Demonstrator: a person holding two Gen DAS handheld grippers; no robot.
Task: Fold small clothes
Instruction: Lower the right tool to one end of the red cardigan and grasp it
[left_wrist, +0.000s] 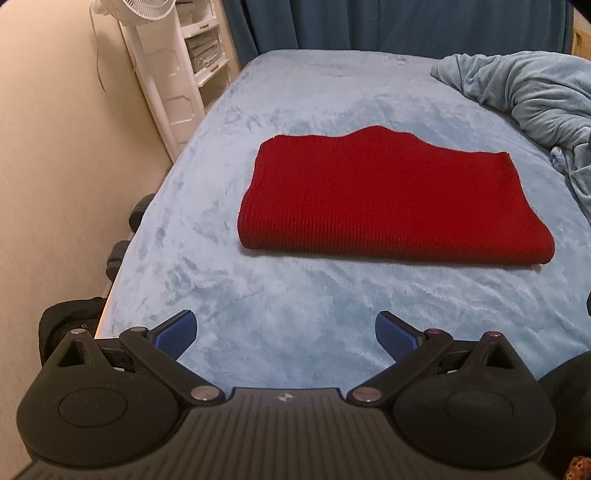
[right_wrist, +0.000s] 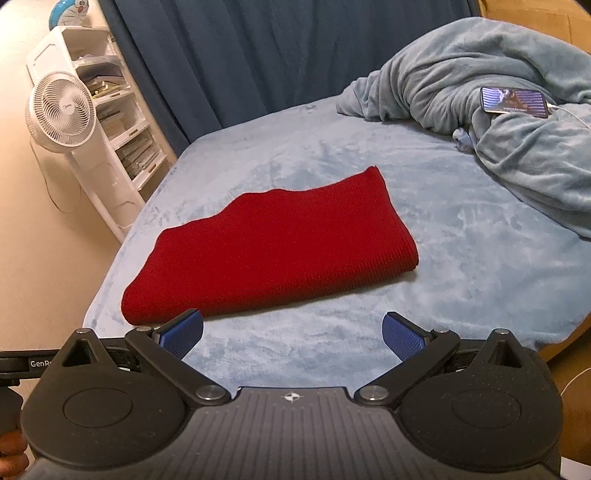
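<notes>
Red knit garment (left_wrist: 388, 199) folded flat on bed (left_wrist: 280, 314); garment type unclear. Your jaws spread, both empty.

folded knit (left_wrist: 391, 199) on bed (left_wrist: 280, 317) — blanket (left_wrist: 535, 96) behind.

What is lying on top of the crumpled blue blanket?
A phone with its screen lit rests on the crumpled blanket, a white cable plugged in. Anything under the blanket's folds is covered.
</notes>
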